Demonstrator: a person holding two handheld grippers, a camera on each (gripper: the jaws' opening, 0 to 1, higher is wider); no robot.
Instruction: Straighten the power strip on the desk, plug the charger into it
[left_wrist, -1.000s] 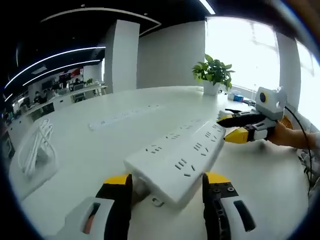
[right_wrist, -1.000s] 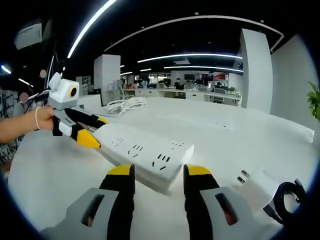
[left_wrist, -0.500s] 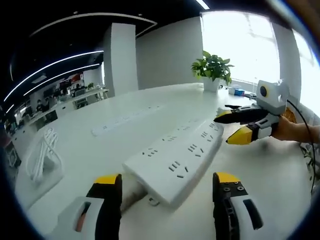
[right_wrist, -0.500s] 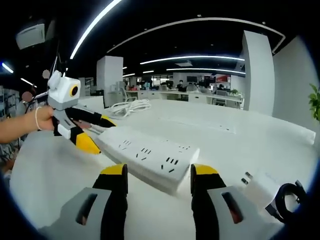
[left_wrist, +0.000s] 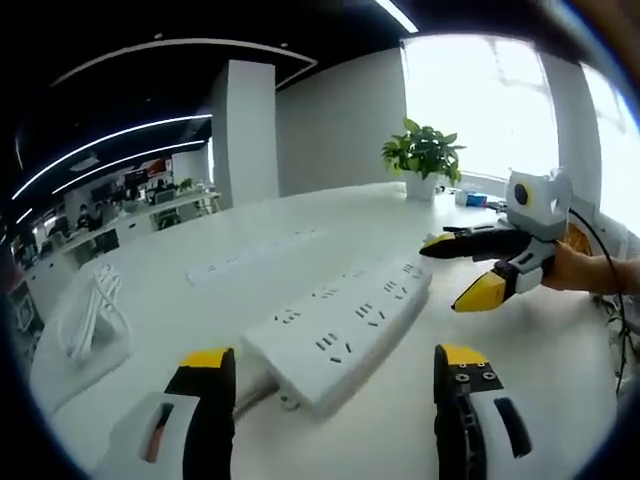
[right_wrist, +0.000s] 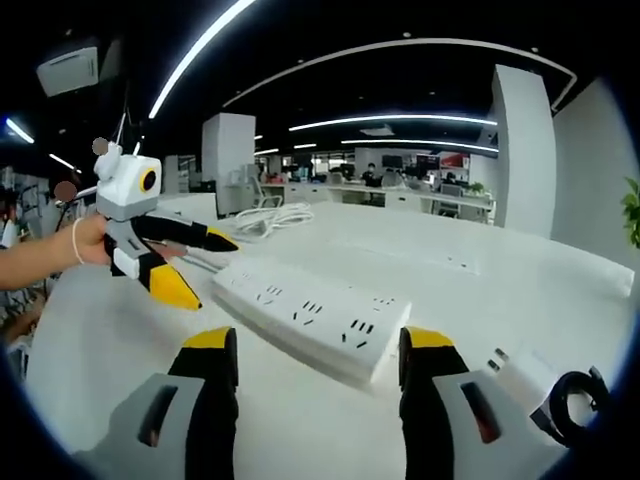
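Note:
A long white power strip (left_wrist: 340, 330) lies on the white desk (left_wrist: 180, 310), running away from my left gripper (left_wrist: 328, 362), which stands open just short of its near end. My right gripper (left_wrist: 478, 272) shows at the strip's far end, held by a hand, jaws apart. In the right gripper view the power strip (right_wrist: 310, 315) lies ahead of my open right gripper (right_wrist: 318, 345), and the left gripper (right_wrist: 190, 268) hovers open at its far end. A white charger (right_wrist: 522, 375) with a black cable (right_wrist: 575, 395) rests at lower right.
A second white power strip (left_wrist: 255, 260) lies farther back. A coil of white cable (left_wrist: 90, 315) sits at left, and a potted plant (left_wrist: 425, 155) stands at the desk's far edge. Office desks with people fill the background.
Both grippers have opened wider and let go of the power strip's ends, drawing back slightly. The strip now rests flat on the desk.

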